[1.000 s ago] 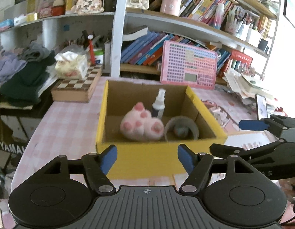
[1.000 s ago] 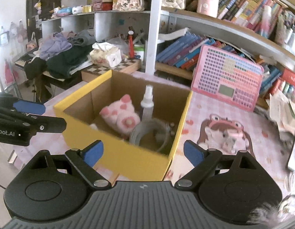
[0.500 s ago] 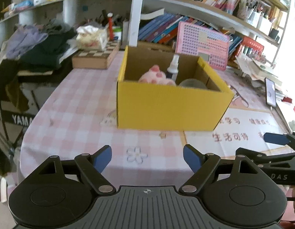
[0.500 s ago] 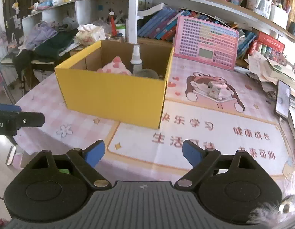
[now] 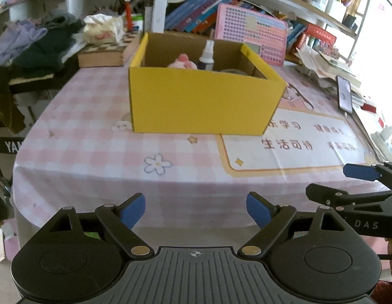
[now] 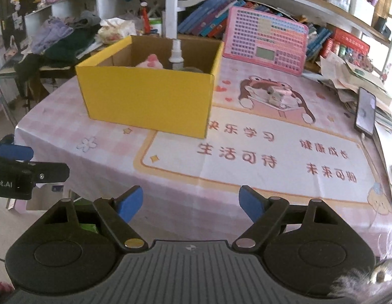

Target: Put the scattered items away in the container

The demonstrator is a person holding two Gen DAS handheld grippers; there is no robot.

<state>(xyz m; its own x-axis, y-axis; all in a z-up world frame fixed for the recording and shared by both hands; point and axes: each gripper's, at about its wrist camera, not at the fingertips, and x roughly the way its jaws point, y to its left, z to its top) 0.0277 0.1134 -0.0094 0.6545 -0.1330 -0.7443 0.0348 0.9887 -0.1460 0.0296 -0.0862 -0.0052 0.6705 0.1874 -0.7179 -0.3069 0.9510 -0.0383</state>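
A yellow cardboard box (image 5: 203,103) (image 6: 148,98) stands on the pink checked tablecloth. Inside it show a pink plush toy (image 5: 183,62) (image 6: 151,62), a white spray bottle (image 5: 207,55) (image 6: 176,54) and the top of a grey roll (image 5: 231,71). My left gripper (image 5: 196,211) hangs off the table's near edge, jaws opening, nothing between them. My right gripper (image 6: 191,206) is also back at the near edge, jaws closing with nothing between them. Each gripper shows at the side of the other's view.
A pink toy keyboard (image 6: 267,43) leans on the bookshelf behind the box. A phone (image 6: 365,111) and stacked papers (image 6: 353,81) lie at the right. A chessboard box (image 5: 104,53) and a clothes pile (image 5: 36,43) sit at the left. A printed mat (image 6: 259,152) covers the front right.
Both grippers have drawn back from over the box to the table's near edge and sunk lower. The left jaws have widened, the right jaws have narrowed slightly. The box contents have not moved.
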